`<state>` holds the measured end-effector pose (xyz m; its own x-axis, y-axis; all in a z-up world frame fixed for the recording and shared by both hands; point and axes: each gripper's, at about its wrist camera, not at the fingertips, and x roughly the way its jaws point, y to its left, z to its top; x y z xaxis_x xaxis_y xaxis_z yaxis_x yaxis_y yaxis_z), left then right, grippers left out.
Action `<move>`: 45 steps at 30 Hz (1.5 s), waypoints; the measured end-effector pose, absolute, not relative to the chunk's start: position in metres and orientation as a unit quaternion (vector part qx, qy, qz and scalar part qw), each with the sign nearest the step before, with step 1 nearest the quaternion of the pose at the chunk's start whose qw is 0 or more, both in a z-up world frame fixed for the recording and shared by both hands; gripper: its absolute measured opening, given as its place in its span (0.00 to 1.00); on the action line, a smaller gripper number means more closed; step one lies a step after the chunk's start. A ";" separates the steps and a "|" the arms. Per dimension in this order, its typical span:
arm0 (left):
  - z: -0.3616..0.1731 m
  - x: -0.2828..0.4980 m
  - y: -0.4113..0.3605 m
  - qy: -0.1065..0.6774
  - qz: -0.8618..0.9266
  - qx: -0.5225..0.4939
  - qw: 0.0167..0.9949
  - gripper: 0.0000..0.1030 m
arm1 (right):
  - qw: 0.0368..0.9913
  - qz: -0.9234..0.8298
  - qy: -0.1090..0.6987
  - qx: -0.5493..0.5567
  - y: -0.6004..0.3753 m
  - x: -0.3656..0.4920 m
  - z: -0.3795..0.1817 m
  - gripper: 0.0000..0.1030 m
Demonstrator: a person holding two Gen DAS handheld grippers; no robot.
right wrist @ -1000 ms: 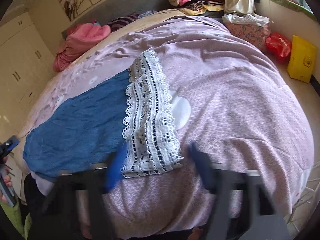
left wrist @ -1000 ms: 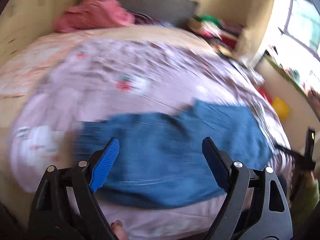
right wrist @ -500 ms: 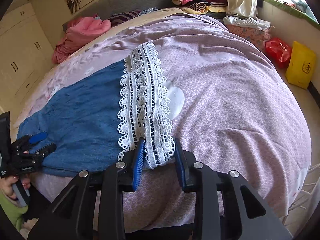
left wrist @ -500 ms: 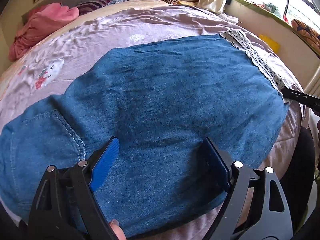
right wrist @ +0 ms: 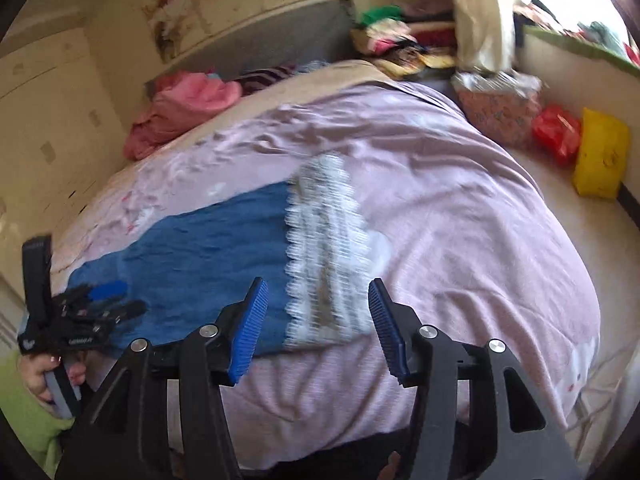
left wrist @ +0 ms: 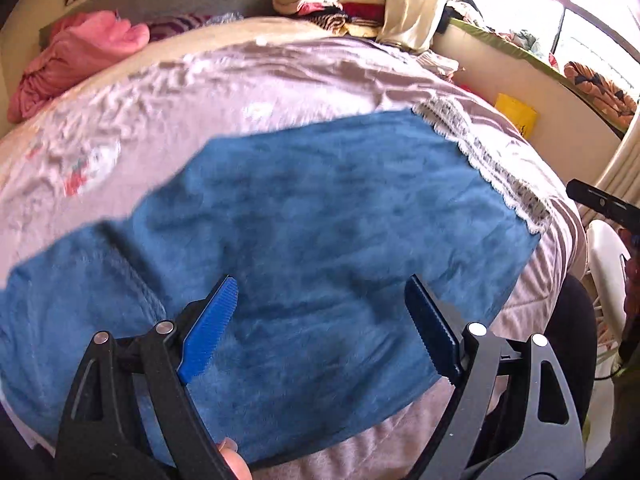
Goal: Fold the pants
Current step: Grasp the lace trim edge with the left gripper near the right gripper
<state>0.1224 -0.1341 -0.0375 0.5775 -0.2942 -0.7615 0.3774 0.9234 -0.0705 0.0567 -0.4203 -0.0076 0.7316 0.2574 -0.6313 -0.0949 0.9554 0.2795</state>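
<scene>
You are between grips: the blue pants [left wrist: 320, 240] lie flat across the near part of the bed [right wrist: 460, 220], lace cuff [right wrist: 328, 248] at the right end, and the next fold probably calls for fresh holds on the cloth. Your left gripper [left wrist: 320, 320] tilts down over the middle of the denim, jaws wide and empty. Your right gripper [right wrist: 316, 320] hangs above the near edge of the cuff, its jaws opening with nothing pinched between them.

Black hand-held gripper [left wrist: 320, 320], blue ribbed pads [left wrist: 208, 332], silver rivets; green sleeve [right wrist: 24, 412]
</scene>
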 end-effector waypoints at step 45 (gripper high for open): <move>-0.013 0.271 -0.319 0.417 -0.317 0.164 0.836 0.81 | 0.904 0.102 0.375 0.179 -0.440 0.097 -0.042 0.68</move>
<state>0.2710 -0.3190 -0.0135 0.4503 -0.3930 -0.8017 0.6670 0.7450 0.0094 0.0972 -0.4402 -0.0418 0.6985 0.3185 -0.6408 -0.0502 0.9151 0.4001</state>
